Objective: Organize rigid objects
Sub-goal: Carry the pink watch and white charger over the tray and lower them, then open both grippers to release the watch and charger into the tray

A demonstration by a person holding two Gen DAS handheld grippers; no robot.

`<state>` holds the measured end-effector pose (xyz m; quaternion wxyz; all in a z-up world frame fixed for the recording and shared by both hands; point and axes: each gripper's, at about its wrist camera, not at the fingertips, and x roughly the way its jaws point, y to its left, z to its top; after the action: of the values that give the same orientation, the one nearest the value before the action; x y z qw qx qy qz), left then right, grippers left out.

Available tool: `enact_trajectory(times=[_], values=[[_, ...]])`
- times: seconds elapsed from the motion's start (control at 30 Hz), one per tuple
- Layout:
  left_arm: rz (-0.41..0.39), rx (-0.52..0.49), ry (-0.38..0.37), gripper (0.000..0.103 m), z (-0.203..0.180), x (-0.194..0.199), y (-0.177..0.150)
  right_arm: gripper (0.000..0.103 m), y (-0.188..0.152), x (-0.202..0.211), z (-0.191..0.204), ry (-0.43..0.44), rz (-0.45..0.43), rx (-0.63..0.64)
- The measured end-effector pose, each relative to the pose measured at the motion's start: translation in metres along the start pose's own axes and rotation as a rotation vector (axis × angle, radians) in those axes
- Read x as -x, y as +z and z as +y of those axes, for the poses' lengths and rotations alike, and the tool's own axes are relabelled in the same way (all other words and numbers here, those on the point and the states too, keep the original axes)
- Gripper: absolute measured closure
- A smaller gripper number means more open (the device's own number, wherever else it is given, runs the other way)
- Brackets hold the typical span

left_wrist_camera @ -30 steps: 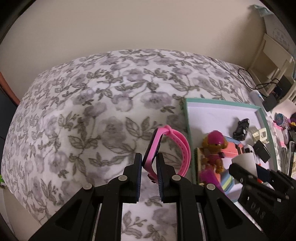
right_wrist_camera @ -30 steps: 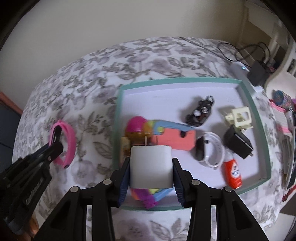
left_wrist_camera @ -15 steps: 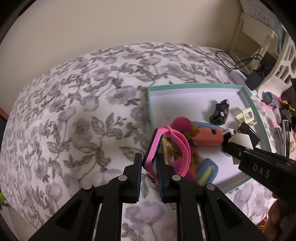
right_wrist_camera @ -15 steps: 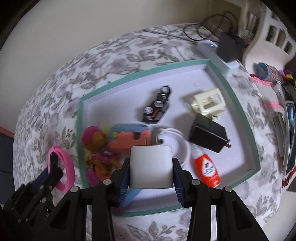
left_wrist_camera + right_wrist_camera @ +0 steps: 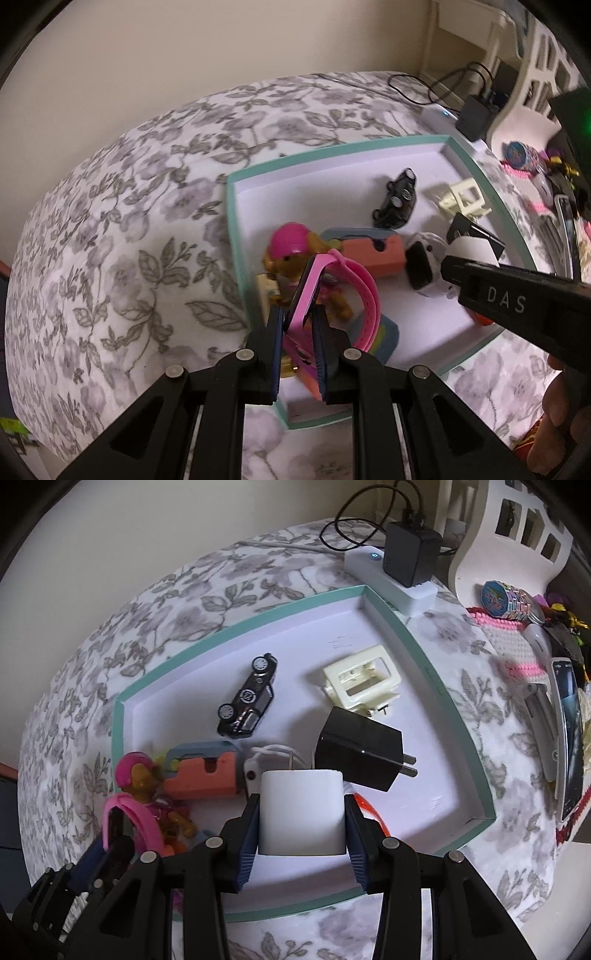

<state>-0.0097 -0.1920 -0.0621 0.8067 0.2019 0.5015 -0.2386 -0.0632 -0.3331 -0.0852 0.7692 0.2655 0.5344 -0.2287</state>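
Here, my left gripper [image 5: 298, 325] is clamped on the face of a pink watch [image 5: 332, 295], its strap looping off toward 2 o'clock, held above the near-left corner of the teal-rimmed tray [image 5: 231, 221] that sits on the floral bedspread [image 5: 110, 240]. My right gripper [image 5: 301, 812] is closed on a white charger cube [image 5: 301, 808], prongs pointing to 12 o'clock, over the tray's near middle.

In the right wrist view the tray [image 5: 424, 657] holds a black toy car [image 5: 247, 701] at 11 o'clock of the cube, a cream plastic frame [image 5: 364, 681] at 1 o'clock, and a black charger [image 5: 360, 747] lying just beyond the cube toward 1 o'clock. A coral block [image 5: 201, 770] lies at 9 o'clock, with a pink-helmeted toy figure [image 5: 142, 782] farther left, partly behind the watch [image 5: 129, 816] and my left gripper [image 5: 110, 849]. An orange object beneath my right finger is mostly hidden.

Beyond the tray at 1 o'clock a white power strip [image 5: 391, 576] carries a black adapter [image 5: 410, 554]. At 3 o'clock lies a phone [image 5: 569, 731].

In the left wrist view my right gripper [image 5: 476, 258] enters from 3 o'clock, the white cube [image 5: 471, 247] showing at its tip.
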Motion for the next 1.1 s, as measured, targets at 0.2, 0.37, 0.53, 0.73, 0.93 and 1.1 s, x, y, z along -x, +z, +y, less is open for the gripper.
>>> enact_trajectory(times=[0.2,0.37,0.53,0.73,0.93,1.1], values=[[0.000,-0.023,-0.001,0.086,-0.011,-0.003,-0.001,0.058,0.003,0.002,-0.007,0.000,-0.012,-0.005],[0.006,-0.035,0.002,0.086,-0.015,-0.005,-0.001,0.058,0.003,0.004,-0.011,-0.002,-0.017,-0.016],[0.005,-0.040,0.009,0.086,-0.015,-0.006,-0.001,0.058,0.003,0.005,-0.013,-0.003,-0.017,-0.025],[0.000,-0.040,0.011,0.084,-0.013,-0.007,-0.001,0.058,0.003,0.005,-0.013,-0.003,-0.019,-0.026],[-0.018,-0.027,0.012,0.055,-0.009,-0.005,0.001,0.058,0.003,0.005,-0.012,-0.004,-0.019,-0.024],[-0.040,-0.004,0.016,0.054,-0.004,-0.001,0.003,0.055,0.003,0.006,-0.009,0.002,-0.026,-0.019]])
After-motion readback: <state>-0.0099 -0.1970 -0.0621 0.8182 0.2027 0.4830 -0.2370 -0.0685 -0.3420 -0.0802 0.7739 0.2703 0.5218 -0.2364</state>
